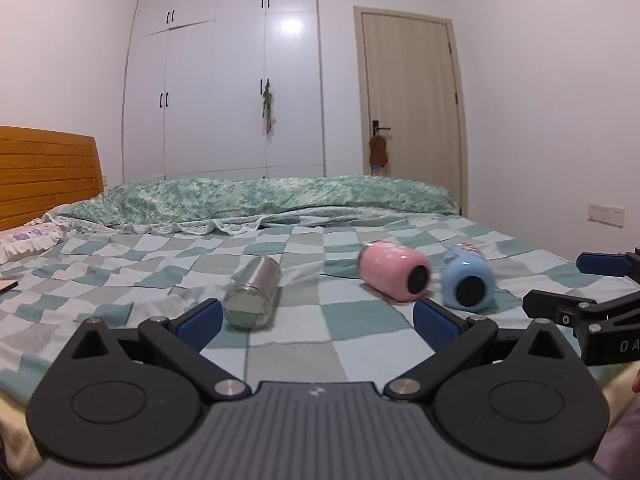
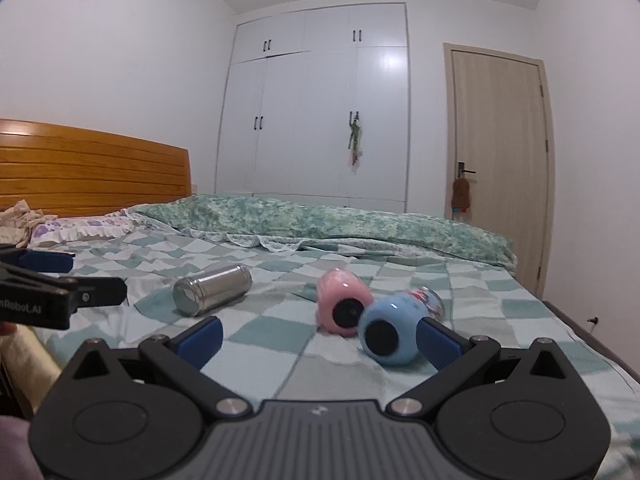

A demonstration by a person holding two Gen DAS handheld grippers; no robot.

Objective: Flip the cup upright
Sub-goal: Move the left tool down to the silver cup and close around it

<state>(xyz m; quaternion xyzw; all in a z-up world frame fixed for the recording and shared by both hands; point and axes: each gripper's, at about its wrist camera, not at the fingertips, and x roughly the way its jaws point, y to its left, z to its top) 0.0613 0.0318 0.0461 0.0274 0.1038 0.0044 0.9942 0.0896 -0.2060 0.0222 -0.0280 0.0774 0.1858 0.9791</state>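
**3 cups on their sides, both jaws open and empty**

3 cups lie tipped over on the bed (image 1: 360,344): a steel cup (image 1: 253,293), a pink cup (image 1: 394,276) and a blue cup (image 1: 468,282), their bases turned toward the cameras.

The left gripper (image 1: 318,318) hovers low over the checked cover with its jaws spread wide, holding nothing. The steel cup lies just beyond its left blue pad, the pink and blue cups just beyond its right one.

The right gripper (image 2: 320,340) is likewise wide open and empty. The blue cup sits just inside its right pad; whether they touch I cannot tell. The pink cup lies directly behind, against the blue one.

A rumpled green quilt (image 2: 320,220) runs along the bed's far edge. Bare checked cover lies between the steel and pink cups.
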